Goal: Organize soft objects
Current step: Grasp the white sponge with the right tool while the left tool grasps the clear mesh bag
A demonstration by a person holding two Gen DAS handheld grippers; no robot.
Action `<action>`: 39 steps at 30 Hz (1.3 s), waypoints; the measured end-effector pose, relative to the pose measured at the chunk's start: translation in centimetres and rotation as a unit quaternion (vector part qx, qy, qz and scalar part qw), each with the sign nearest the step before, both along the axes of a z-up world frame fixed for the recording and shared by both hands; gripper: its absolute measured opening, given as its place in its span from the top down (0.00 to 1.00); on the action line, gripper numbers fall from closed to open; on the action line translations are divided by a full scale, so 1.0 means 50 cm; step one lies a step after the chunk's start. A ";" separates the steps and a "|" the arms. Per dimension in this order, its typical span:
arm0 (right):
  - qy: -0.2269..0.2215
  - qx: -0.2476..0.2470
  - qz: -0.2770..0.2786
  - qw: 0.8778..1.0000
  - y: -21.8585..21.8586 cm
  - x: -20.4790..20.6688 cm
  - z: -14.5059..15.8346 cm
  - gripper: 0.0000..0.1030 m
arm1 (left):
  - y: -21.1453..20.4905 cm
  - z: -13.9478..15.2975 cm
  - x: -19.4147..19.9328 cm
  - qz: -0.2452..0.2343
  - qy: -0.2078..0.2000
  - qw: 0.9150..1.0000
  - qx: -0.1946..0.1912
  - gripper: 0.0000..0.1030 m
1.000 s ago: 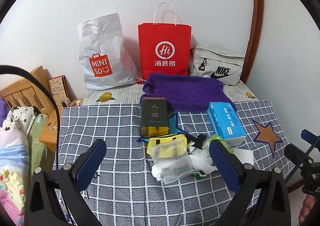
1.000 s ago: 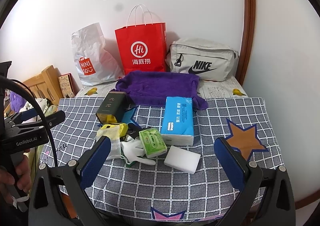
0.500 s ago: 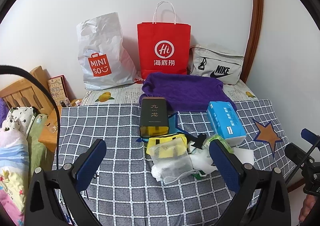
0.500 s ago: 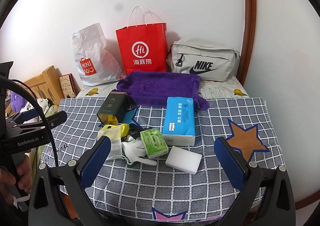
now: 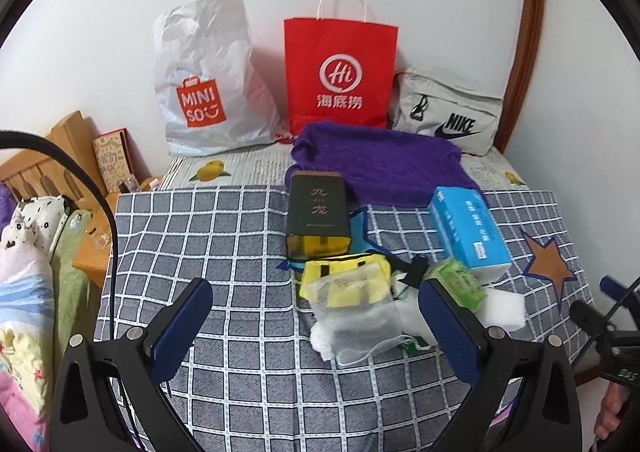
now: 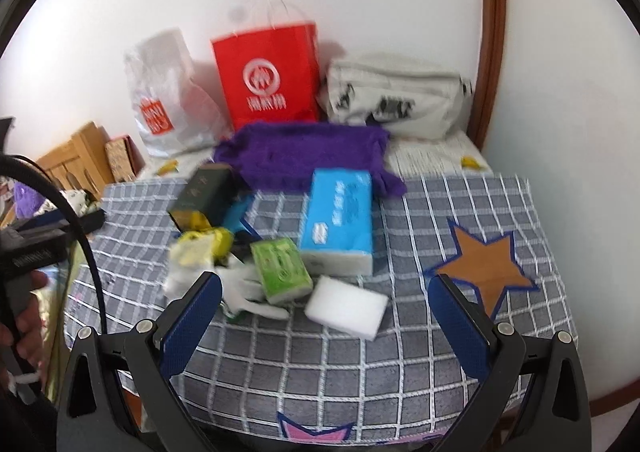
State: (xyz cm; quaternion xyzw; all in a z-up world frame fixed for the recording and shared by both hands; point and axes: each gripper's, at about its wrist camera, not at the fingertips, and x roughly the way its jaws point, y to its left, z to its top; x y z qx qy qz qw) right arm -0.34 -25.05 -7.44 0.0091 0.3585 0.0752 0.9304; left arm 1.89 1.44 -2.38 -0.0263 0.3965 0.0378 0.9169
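Lying flat at mid-table, white sponge (image 6: pixel 347 307), long axis running left-near to right-far, just ahead of right gripper (image 6: pixel 325 306), fingers spread wide, holding nothing. Sitting beside it: green tissue pack (image 6: pixel 281 269), blue tissue box (image 6: pixel 338 217) pointing far. Hovering left, left gripper (image 5: pixel 314 313), likewise spread, empty. Standing far: bags reading MINISO (image 5: pixel 202 102), Hi (image 5: pixel 340 76), NIKE (image 5: pixel 452 116).

Bright, even light – right view motion-blurred – fisheye edges dark.
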 end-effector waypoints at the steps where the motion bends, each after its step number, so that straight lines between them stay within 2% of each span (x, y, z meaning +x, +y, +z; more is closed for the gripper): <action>1: 0.011 0.001 -0.004 1.000 -0.005 0.010 -0.016 0.01 | 0.003 -0.005 0.003 0.003 0.003 1.000 0.000 0.00; 9: 0.074 0.016 -0.022 0.997 -0.022 0.090 -0.146 0.01 | 0.021 -0.050 0.033 0.010 0.026 1.000 -0.002 0.00; 17: 0.101 0.000 -0.051 0.994 -0.015 0.145 -0.231 0.01 | 0.035 -0.103 0.069 0.005 0.048 0.999 -0.016 0.00; 25: 0.125 -0.011 -0.060 0.990 0.000 0.182 -0.277 0.01 | 0.040 -0.145 0.095 -0.001 0.071 0.997 -0.016 0.00; 28: 0.133 0.000 -0.060 0.989 -0.003 0.190 -0.290 0.03 | 0.039 -0.162 0.102 -0.008 0.080 0.997 -0.017 0.00; 32: 0.126 0.016 -0.048 0.991 -0.007 0.187 -0.288 0.16 | 0.023 -0.185 0.111 -0.034 0.090 0.995 -0.023 0.00; 39: 0.118 0.013 -0.036 0.992 -0.009 0.178 -0.268 0.17 | -0.002 -0.245 0.136 -0.054 0.121 0.991 -0.025 0.00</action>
